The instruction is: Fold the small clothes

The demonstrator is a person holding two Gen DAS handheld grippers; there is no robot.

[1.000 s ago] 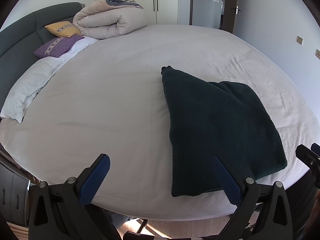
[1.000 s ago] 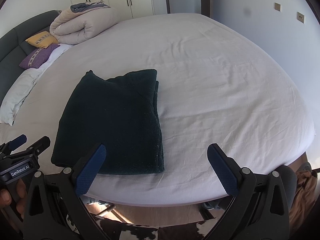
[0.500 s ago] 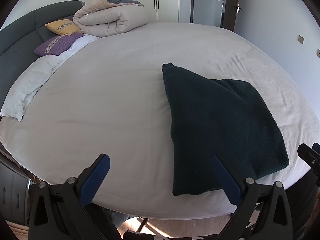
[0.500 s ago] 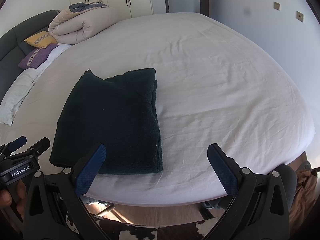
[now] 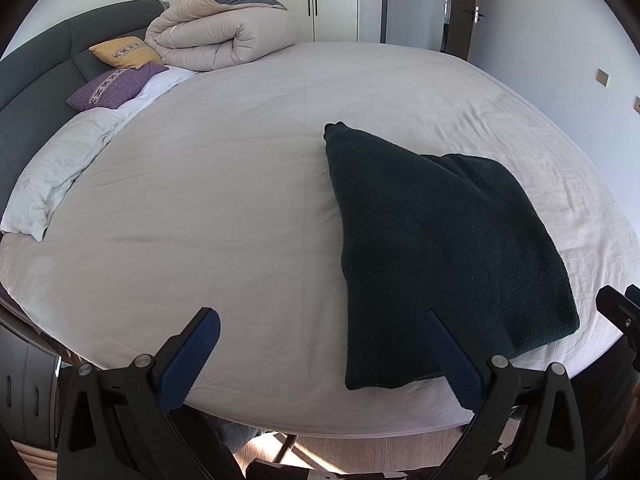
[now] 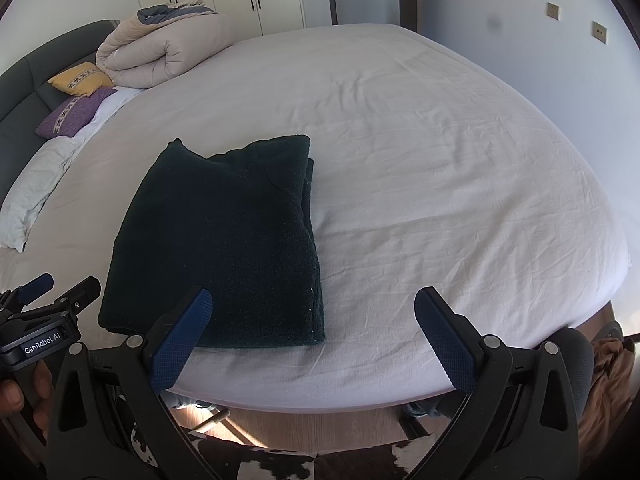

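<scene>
Dark green fleece, the garment [image 6: 224, 240] lies folded into a thick rectangle on the white sheet of the bed [image 6: 440, 160], near the front edge and just ahead of me, with its stacked layers showing along the right side. Over the last second very little changes: the bundle keeps its shape and place, and my two views only shift slightly, the far corner of the cloth sliding a touch in the left view as I tip that camera. I hold my left hand-held gripper [image 5: 320, 356] with its blue pads spread wide and nothing between them, low at the bed's edge, with the garment just to its right. My right hand-held gripper [image 6: 316, 336] is equally spread and empty, its left pad in front of the cloth's near edge, though I cannot tell whether it touches. From the right view I see my left tool held off to the side, clear of the fabric. I judge this to mean the fold itself is finished and I am released from it; what remains, if anything, is to square the uneven top corner or move the bundle aside. The rolled duvet [image 5: 220, 36] and the purple cushion [image 5: 114, 86] sit well apart at the headboard.
</scene>
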